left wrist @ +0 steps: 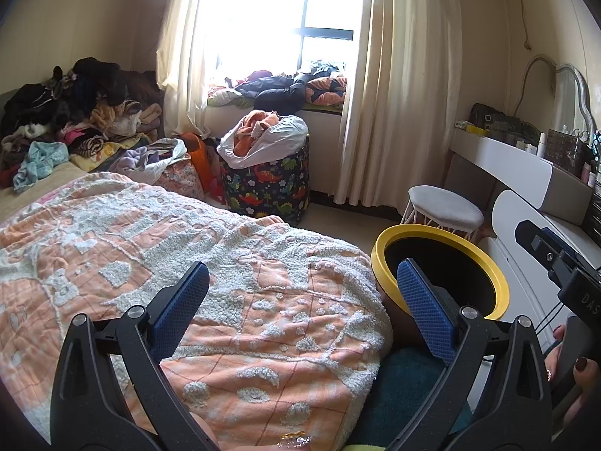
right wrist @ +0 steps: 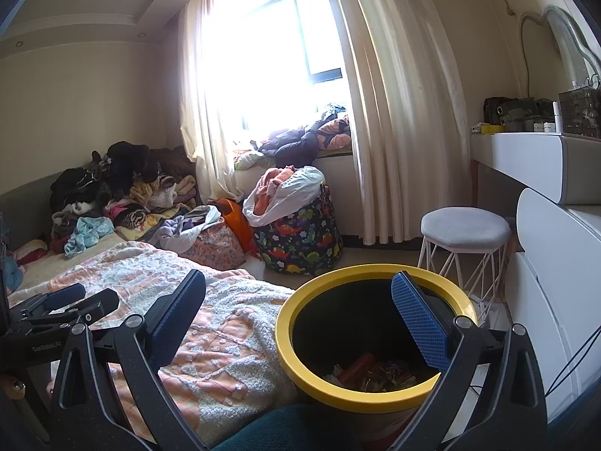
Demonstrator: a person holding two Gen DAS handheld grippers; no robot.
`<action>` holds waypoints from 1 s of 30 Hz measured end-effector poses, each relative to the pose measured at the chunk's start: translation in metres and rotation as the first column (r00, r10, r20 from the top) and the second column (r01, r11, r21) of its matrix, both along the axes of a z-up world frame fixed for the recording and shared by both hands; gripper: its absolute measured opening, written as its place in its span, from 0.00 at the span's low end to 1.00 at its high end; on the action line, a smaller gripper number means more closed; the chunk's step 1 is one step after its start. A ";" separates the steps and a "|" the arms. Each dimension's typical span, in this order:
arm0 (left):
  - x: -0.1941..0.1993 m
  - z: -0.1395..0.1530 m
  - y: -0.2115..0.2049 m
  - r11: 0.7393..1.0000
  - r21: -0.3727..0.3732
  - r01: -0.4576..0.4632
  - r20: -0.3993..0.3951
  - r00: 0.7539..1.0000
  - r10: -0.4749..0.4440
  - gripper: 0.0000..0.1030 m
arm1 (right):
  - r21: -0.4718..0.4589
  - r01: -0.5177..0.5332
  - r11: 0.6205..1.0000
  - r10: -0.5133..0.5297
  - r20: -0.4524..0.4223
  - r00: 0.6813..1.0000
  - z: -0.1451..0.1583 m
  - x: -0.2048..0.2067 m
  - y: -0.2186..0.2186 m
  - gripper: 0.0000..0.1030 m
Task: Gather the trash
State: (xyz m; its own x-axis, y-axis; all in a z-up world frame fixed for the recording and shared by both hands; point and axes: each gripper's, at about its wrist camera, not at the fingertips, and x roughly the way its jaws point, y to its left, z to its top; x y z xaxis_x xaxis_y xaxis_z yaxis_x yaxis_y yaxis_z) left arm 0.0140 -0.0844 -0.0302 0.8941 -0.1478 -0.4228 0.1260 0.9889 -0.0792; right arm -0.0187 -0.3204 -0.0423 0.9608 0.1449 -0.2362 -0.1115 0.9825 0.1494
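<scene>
- Daylight floods in through the window [left wrist: 278, 11], which is blown out to near white in both views, so nothing outside can be made out.
- The curtains [right wrist: 394, 112] glow where the light passes through them.
- The room is evenly bright; shadows on the bed blanket [left wrist: 188, 255] are soft.
- The inside of the yellow-rimmed bin [right wrist: 372, 342] is dark, its contents perhaps wrappers.
- Fisheye bending curves the walls, and black vignetting fills the corners.
- Focus is fairly sharp throughout.

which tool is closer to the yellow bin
Right. The right tool hangs open just above the yellow bin's rim; the left tool sits over the bed beside it.
</scene>
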 end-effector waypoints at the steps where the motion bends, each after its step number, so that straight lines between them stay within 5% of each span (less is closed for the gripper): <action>1: 0.000 0.000 0.000 1.000 0.001 0.000 0.000 1.000 0.000 0.89 | 0.002 0.001 1.000 -0.001 0.000 1.000 0.000 0.000 0.000 0.94; 30: -0.001 0.002 0.001 1.000 -0.001 -0.004 0.006 1.000 0.004 0.89 | 0.003 0.003 1.000 -0.003 -0.001 1.000 0.000 -0.001 -0.002 0.94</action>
State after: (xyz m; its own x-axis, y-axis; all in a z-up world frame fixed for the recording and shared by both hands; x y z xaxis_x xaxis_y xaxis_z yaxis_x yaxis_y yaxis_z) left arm 0.0127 -0.0835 -0.0277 0.8971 -0.1444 -0.4176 0.1223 0.9893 -0.0794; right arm -0.0192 -0.3223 -0.0427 0.9612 0.1424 -0.2365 -0.1080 0.9824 0.1523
